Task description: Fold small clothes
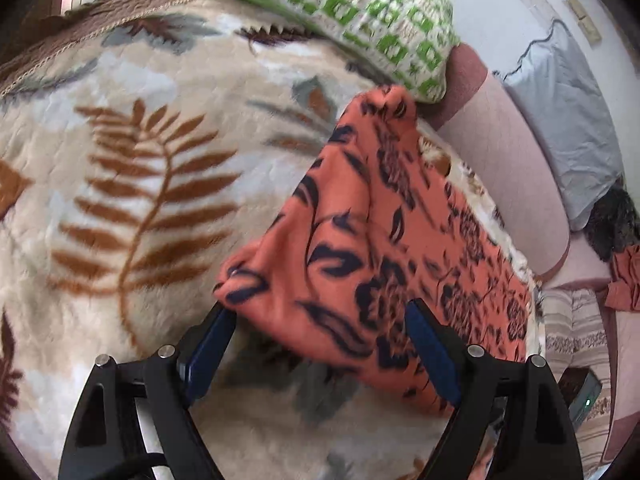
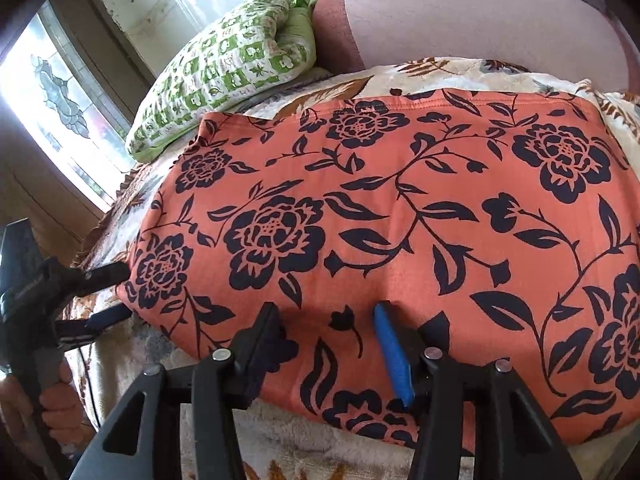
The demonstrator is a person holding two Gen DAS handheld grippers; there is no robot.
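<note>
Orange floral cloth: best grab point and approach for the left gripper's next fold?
Likely the corner of the orange floral cloth nearest the left gripper, approached from the cloth's left edge. The cloth lies flat on the leaf-print blanket; only there is an edge free to pinch.

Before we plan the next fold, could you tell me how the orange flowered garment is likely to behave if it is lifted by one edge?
The orange flowered garment will probably be floppy: in the left wrist view its corner droops and bunches. It looks thin and light, lying flat over the leaf-patterned blanket. It may drag rather than slide, since that blanket looks plush.
</note>
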